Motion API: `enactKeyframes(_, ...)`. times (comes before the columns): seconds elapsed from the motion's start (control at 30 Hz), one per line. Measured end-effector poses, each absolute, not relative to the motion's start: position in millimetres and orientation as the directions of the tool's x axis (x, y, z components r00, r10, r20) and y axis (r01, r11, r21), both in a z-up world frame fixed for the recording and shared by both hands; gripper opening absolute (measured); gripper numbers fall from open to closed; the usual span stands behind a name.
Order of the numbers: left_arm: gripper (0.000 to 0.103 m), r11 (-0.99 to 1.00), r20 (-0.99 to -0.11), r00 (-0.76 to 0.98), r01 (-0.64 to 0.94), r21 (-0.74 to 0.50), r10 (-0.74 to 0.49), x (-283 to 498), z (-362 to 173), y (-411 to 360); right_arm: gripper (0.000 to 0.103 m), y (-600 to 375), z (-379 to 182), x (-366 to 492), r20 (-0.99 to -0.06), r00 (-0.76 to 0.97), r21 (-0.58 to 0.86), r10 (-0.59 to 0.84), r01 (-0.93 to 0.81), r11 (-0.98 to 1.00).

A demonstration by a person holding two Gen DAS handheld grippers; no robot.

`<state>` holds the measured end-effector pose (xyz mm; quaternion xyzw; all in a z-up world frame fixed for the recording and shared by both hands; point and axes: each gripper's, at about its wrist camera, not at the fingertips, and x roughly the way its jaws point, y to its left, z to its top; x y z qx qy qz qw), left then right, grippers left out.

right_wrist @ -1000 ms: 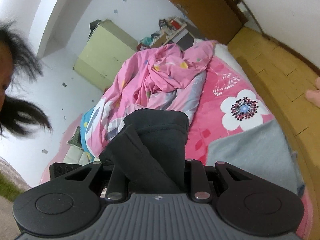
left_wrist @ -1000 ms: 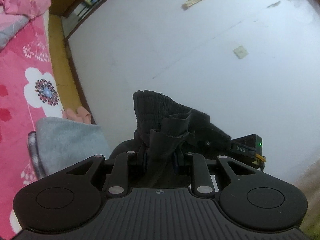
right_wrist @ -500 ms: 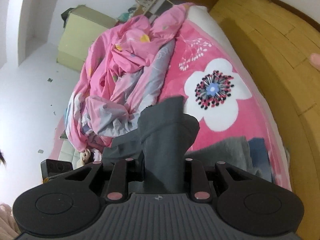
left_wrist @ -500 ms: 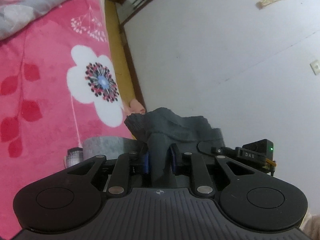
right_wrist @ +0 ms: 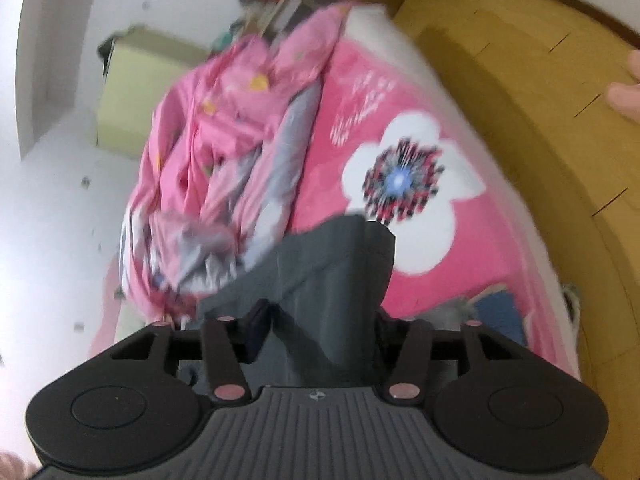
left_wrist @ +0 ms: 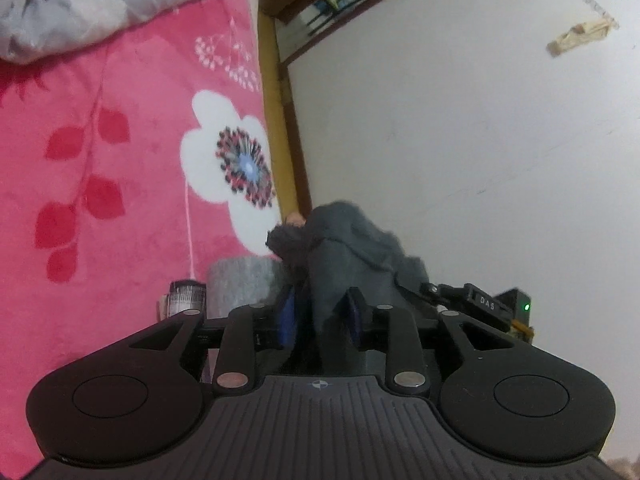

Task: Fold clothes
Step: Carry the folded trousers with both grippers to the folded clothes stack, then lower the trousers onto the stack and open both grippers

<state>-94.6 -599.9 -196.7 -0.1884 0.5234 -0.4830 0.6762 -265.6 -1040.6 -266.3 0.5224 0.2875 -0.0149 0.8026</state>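
A dark grey garment (left_wrist: pixel 344 248) stands bunched between the fingers of my left gripper (left_wrist: pixel 320 314), low over the pink flowered bedspread (left_wrist: pixel 100 160). The left jaws are opening; a thin dark gap shows beside the left blue pad (left_wrist: pixel 286 316). In the right wrist view the same garment (right_wrist: pixel 332 264) lies as a flat fold between the fingers of my right gripper (right_wrist: pixel 318 332). Those jaws are opening too and stand wide, with the left pad (right_wrist: pixel 256 328) clear of the cloth. The view is blurred.
A folded light grey cloth (left_wrist: pixel 244 280) and a striped piece (left_wrist: pixel 184 296) lie on the bed just left of the left gripper. A crumpled pink quilt (right_wrist: pixel 224 152) fills the far bed. The wooden floor (right_wrist: pixel 540 100) runs along the right, with a person's foot (right_wrist: pixel 626 92) at its edge.
Both grippers came down toward the bedspread with the garment, which now sits lower and flatter. The right jaws have spread wide off the cloth; the left jaws have parted a little.
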Motion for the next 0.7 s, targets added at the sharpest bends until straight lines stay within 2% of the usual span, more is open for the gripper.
enactKeyframes(0.03,0.03,0.464,-0.524,0.0,0.464,-0.755,-0.852,-96,-190,-596,0.07,-1044,-259,-275,-0.482,0.844,0.82,0.234,0.341,0.459)
enactKeyframes(0.13,0.03,0.464,-0.516,0.039,0.5,-0.732,-0.856,-102,-167,-584,0.07,-1049,-234,-304,-0.49,0.867,0.785,0.092,0.393,0.479)
enactKeyframes(0.23,0.03,0.436,-0.519,0.042,0.602,-0.669,-0.854,-121,-139,-578,0.061,-1033,-194,-351,-0.454,0.888,0.73,-0.069,0.416,0.543)
enactKeyframes(0.33,0.03,0.354,-0.549,-0.047,0.718,-0.599,-0.834,-153,-123,-576,0.053,-993,-164,-380,-0.49,0.87,0.625,-0.057,0.396,0.673)
enactKeyframes(0.47,0.031,0.25,-0.636,-0.183,0.812,-0.528,-0.75,-197,-131,-577,0.051,-933,-167,-393,-0.626,0.772,0.513,0.106,0.306,0.802)
enactKeyframes(0.53,0.031,0.264,-0.683,-0.208,0.813,-0.519,-0.7,-206,-149,-579,0.049,-924,-188,-393,-0.689,0.711,0.499,0.14,0.324,0.804)
enactKeyframes(0.57,0.031,0.294,-0.711,-0.195,0.814,-0.502,-0.676,-206,-159,-580,0.044,-927,-198,-397,-0.713,0.69,0.494,0.127,0.365,0.789)
enactKeyframes(0.6,0.031,0.318,-0.728,-0.189,0.807,-0.497,-0.659,-204,-164,-580,0.035,-931,-208,-401,-0.736,0.667,0.487,0.114,0.406,0.773)
enactKeyframes(0.7,0.031,0.356,-0.74,-0.186,0.785,-0.508,-0.647,-197,-166,-577,0.035,-948,-215,-427,-0.735,0.677,0.536,0.045,0.54,0.649)
